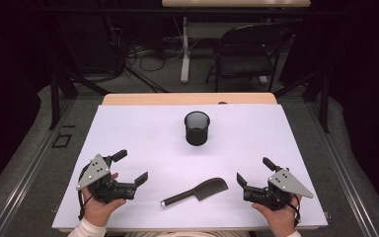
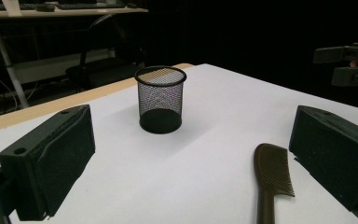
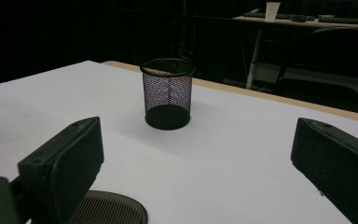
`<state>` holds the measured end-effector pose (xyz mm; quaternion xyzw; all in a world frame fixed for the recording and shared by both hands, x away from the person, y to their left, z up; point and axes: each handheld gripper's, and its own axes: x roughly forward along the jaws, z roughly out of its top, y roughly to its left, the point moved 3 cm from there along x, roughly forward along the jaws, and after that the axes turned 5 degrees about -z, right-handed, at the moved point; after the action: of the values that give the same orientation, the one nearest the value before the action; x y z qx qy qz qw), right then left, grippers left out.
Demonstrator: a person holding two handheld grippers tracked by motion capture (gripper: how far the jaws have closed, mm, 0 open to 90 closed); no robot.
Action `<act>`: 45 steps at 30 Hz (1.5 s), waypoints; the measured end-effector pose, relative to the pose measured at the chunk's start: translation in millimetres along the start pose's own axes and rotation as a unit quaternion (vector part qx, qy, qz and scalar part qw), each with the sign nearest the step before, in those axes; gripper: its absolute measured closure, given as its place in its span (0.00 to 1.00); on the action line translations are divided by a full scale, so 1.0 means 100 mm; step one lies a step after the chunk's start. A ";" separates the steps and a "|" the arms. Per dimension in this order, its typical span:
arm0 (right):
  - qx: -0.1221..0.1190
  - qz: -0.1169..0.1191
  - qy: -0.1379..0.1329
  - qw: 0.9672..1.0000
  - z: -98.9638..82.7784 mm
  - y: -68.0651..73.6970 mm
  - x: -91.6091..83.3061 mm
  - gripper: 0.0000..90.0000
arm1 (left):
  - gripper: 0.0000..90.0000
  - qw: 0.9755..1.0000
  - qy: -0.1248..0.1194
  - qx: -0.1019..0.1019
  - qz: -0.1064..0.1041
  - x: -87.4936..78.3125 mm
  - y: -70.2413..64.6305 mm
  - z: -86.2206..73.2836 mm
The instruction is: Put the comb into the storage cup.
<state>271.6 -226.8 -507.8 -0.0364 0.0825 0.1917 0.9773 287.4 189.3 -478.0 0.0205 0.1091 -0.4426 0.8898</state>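
Black comb [image 1: 197, 192] lies flat, handle near-left, teeth far-right.

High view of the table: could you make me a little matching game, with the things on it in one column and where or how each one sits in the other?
Things:
1. mesh cup
2. comb
3. left gripper
4. right gripper

Places or states:
A. lies flat near the front edge, between the two hands
B. stands upright at the middle of the white sheet, empty
C. held at the right of the view, jaws open, holding nothing
D. held at the left of the view, jaws open, holding nothing

Pairs: 1-B, 2-A, 3-D, 4-C
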 end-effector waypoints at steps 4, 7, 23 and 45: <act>0.000 -0.002 0.003 1.000 0.00 -0.03 0.03 0.03 | 0.01 1.000 0.010 -0.002 -0.005 0.01 0.00 0.03; 0.004 0.001 0.004 1.000 0.01 -0.04 0.05 0.04 | 0.01 1.000 0.026 -0.009 -0.012 0.03 0.00 0.06; 0.006 0.009 0.008 1.000 0.02 -0.02 0.15 0.07 | 0.01 0.996 0.087 -0.008 -0.028 0.21 -0.06 0.23; -0.002 0.013 0.009 1.000 0.01 0.04 0.15 0.08 | 0.01 0.982 0.181 0.006 -0.062 0.50 -0.14 0.37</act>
<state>284.2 -217.7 -509.9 -0.0390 0.0917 0.2042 0.9739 312.5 136.5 -451.7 0.0985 0.2667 -0.4867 0.8260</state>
